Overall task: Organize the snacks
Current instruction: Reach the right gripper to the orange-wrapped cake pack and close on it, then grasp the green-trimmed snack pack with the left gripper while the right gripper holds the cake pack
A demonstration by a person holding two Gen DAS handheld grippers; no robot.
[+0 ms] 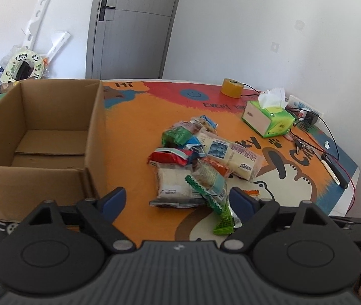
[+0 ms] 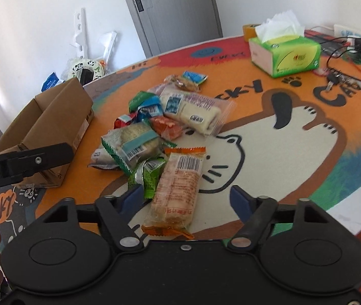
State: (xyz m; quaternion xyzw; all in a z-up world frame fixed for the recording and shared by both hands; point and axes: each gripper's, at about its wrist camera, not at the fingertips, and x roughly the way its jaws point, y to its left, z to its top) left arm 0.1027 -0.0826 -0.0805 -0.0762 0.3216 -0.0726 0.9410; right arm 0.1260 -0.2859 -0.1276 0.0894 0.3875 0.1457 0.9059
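Go slow. Right hand-held gripper (image 2: 183,199) apart over the orange snack pack (image 2: 175,190) on the desk (image 2: 282,152). Left hand-held gripper (image 1: 178,199) apart, nothing inside. Squeeze the middle, then drop in the box (image 1: 53,137).

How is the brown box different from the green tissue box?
The cardboard box is plain brown and far bigger; the tissue box is bright green and small. The cardboard box is open and empty; the tissue box has white tissue sticking out. Both sit on the colourful mat.
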